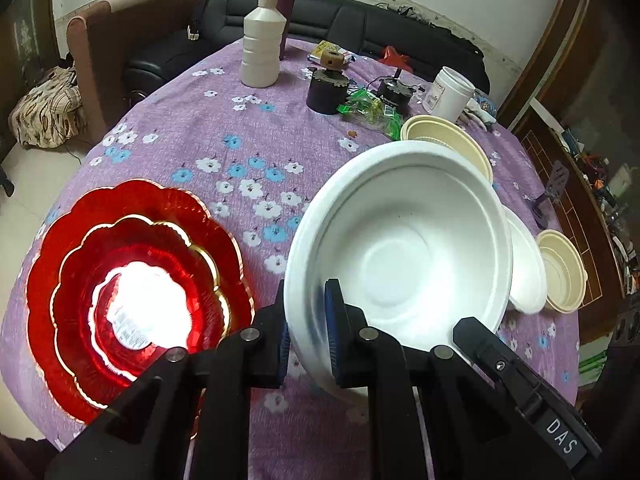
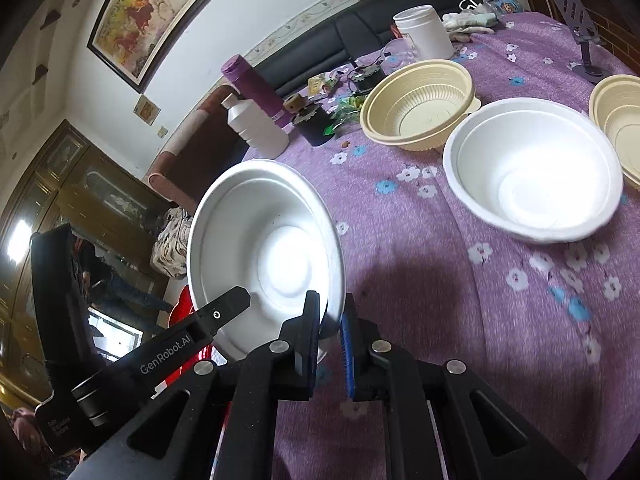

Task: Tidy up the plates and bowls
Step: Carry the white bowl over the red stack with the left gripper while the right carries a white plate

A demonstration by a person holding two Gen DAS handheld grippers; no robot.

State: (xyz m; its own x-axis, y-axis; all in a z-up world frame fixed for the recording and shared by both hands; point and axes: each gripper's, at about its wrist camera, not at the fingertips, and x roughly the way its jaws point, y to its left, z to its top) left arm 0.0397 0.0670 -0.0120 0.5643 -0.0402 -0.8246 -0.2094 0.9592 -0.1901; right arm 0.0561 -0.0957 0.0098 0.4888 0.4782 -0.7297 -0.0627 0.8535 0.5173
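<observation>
Two grippers share one white foam bowl point(image 1: 400, 248), each pinching its rim from an opposite side, so the bowl hangs tilted above the purple flowered tablecloth point(image 1: 224, 152) and not on it. The left gripper point(image 1: 308, 332) has its blue pads pressed together on the near rim, one pad inside the bowl and one outside. The right gripper point(image 2: 330, 340) is clamped the same way on the bowl's lower edge as its own camera sees it.

Judging by the layout, the step in hand is carrying this bowl to its match: a second white foam bowl point(image 2: 532, 176) sits upright on the cloth, to the right of the held bowl and just beyond it in the left view. The next move calls for levelling the held bowl, bringing it over that second one and lowering it so the two nest, then letting go with both claws together; foam is light and may stick to a pad if one side lets go late.

Left of the held bowl lie the stacked red scalloped plates point(image 1: 136, 292), already gathered. Beyond it stands a cream ribbed bowl point(image 2: 420, 104), and right of the resting white bowl another cream bowl point(image 2: 618, 128).
</observation>
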